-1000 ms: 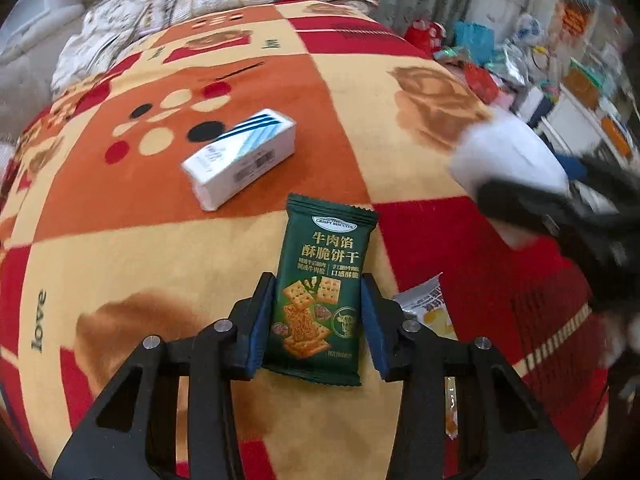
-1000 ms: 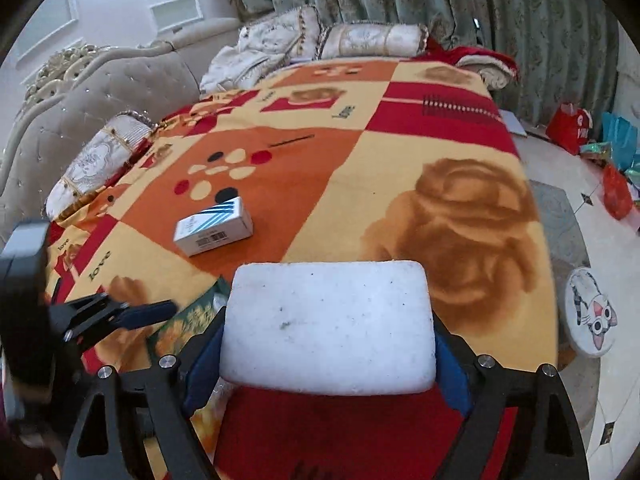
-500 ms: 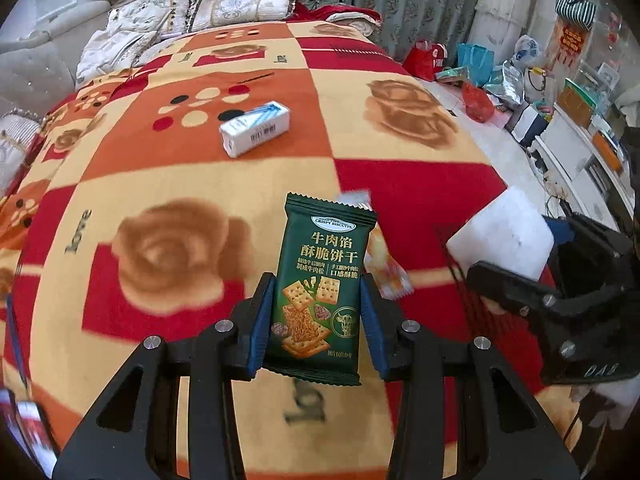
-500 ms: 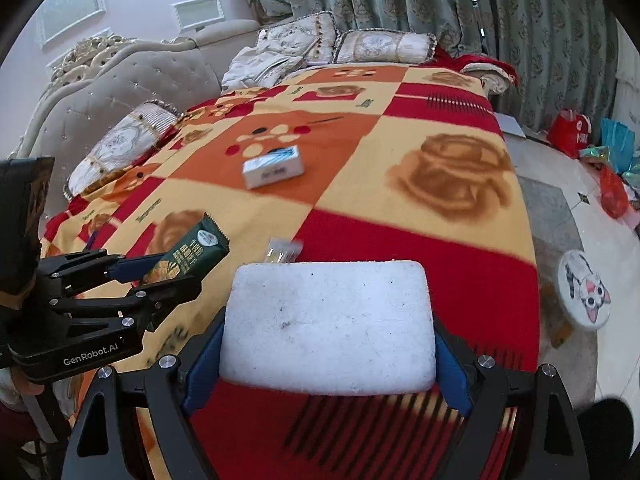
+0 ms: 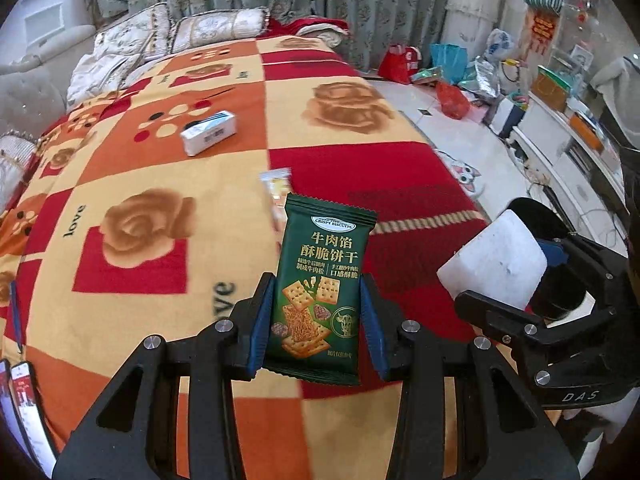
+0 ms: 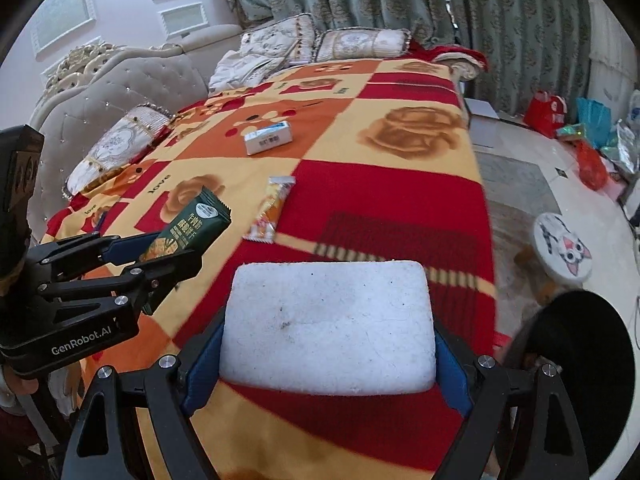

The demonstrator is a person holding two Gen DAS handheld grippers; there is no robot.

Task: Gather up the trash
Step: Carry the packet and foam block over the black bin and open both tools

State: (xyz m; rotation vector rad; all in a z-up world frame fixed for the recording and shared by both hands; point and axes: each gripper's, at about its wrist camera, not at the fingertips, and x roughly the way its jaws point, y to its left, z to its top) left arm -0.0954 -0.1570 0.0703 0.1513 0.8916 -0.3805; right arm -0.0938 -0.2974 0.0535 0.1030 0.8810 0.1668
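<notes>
My left gripper (image 5: pixel 318 320) is shut on a green biscuit packet (image 5: pixel 322 280) and holds it above the near part of the bed; the packet also shows in the right wrist view (image 6: pixel 188 230). My right gripper (image 6: pixel 328 344) is shut on a white foam block (image 6: pixel 328 320), also seen in the left wrist view (image 5: pixel 494 258). A small orange snack wrapper (image 6: pixel 270 210) and a white and blue carton (image 6: pixel 268 138) lie on the blanket farther off. A black bin (image 6: pixel 576 376) is at the lower right beside the bed.
The bed carries a red, orange and yellow patterned blanket (image 6: pixel 380 200), with pillows (image 6: pixel 364 44) at its head. A cat-face stool (image 6: pixel 564 246) stands on the floor to the right. Bags and clutter (image 5: pixel 452 68) line the far right wall.
Both grippers have pulled back from the bed with their loads, so more of the blanket shows. The orange wrapper and the carton now lie farther away. The black bin has come into view.
</notes>
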